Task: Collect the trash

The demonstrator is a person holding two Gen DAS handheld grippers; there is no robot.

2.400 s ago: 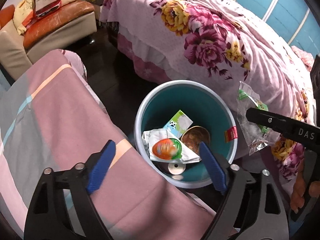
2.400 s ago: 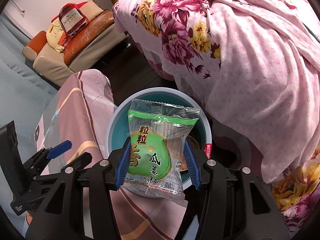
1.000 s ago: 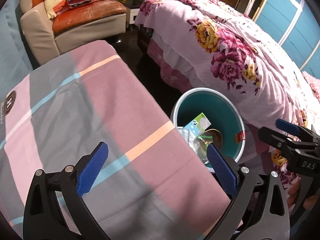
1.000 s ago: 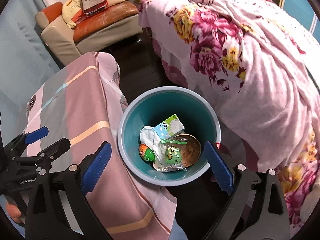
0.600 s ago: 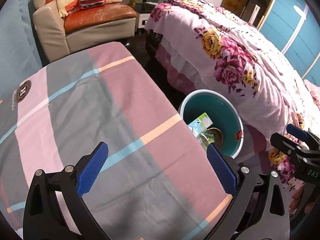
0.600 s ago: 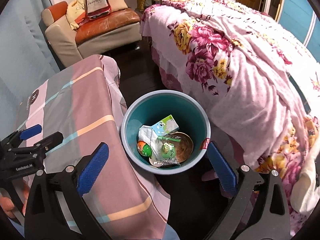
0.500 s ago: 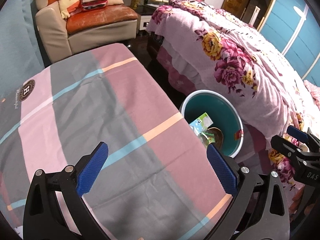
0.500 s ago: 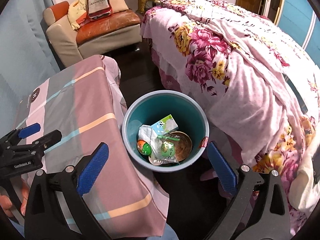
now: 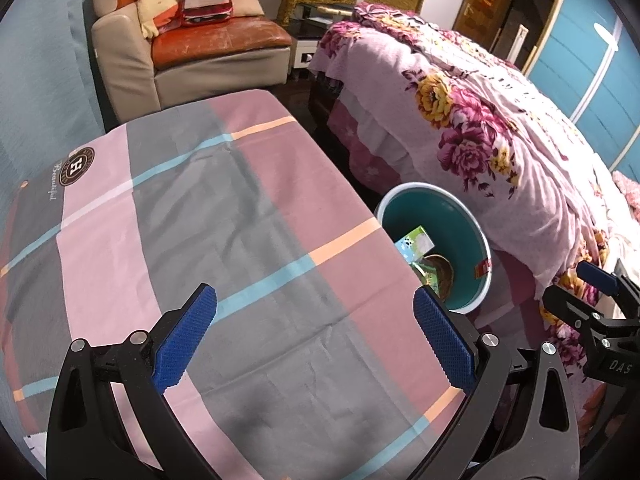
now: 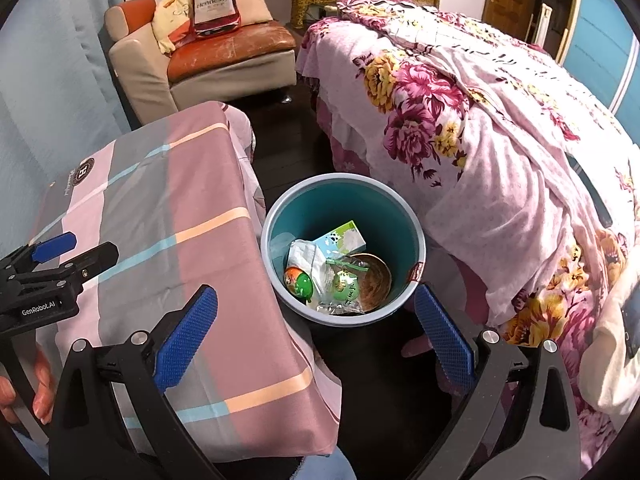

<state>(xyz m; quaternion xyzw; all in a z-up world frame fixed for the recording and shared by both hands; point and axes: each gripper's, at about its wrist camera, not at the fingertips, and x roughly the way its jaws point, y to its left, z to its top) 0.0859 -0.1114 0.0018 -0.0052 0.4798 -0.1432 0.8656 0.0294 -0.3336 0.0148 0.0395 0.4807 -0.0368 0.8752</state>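
A teal trash bin [image 10: 404, 216] stands on the dark floor between the table and the bed; it also shows in the left wrist view [image 9: 472, 232]. Inside lie a green snack packet [image 10: 345, 282], an orange and green wrapper [image 10: 298, 280], a small white and green box [image 10: 340, 240] and a brown dish [image 10: 376, 278]. My right gripper [image 10: 314, 330] is open and empty, above the bin's near rim. My left gripper [image 9: 314, 342] is open and empty over the table [image 9: 200, 216]. No trash shows on the tablecloth.
The table wears a pink, grey and blue checked cloth. A bed with a floral pink cover [image 10: 460, 120] stands right of the bin. A tan and orange sofa [image 10: 224, 56] with a bottle-shaped cushion [image 10: 214, 2] stands at the back.
My right gripper opened and the green packet now lies in the bin. Both grippers have pulled back and up, and the left now looks over the table.
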